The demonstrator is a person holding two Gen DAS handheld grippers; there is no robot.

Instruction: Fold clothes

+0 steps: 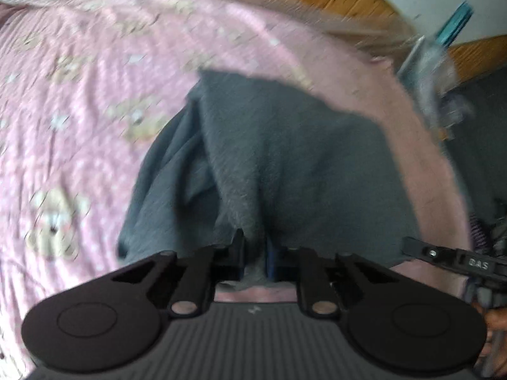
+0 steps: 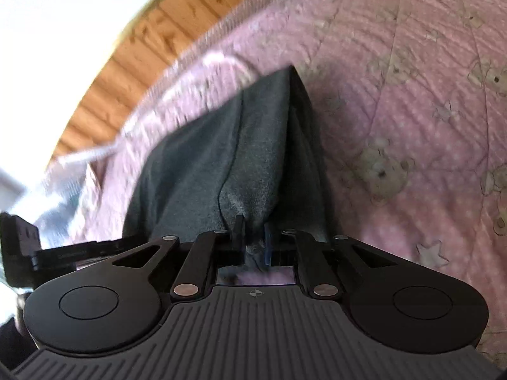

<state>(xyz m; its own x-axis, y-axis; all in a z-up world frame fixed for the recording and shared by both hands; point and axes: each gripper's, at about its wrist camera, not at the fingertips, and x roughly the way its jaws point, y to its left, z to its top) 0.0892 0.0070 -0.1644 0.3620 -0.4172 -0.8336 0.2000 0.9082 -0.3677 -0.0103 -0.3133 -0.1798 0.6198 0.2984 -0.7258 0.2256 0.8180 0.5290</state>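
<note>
Ahead of both claws a pink teddy-print quilt [image 1: 79,95] covers the bed, with the dark grey garment [image 1: 285,158] spread on it. Left claw [image 1: 255,253] and right claw [image 2: 253,240] each clamp its near edge; the thin pinches may slip, dropping a corner and skewing the fold.

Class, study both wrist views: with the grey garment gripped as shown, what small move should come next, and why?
Probably lift both grippers together and carry the near edge forward. The left gripper and right gripper are each shut on the near edge of the grey garment, which lies spread over the pink quilt, so a fold away from the person looks ready.
</note>
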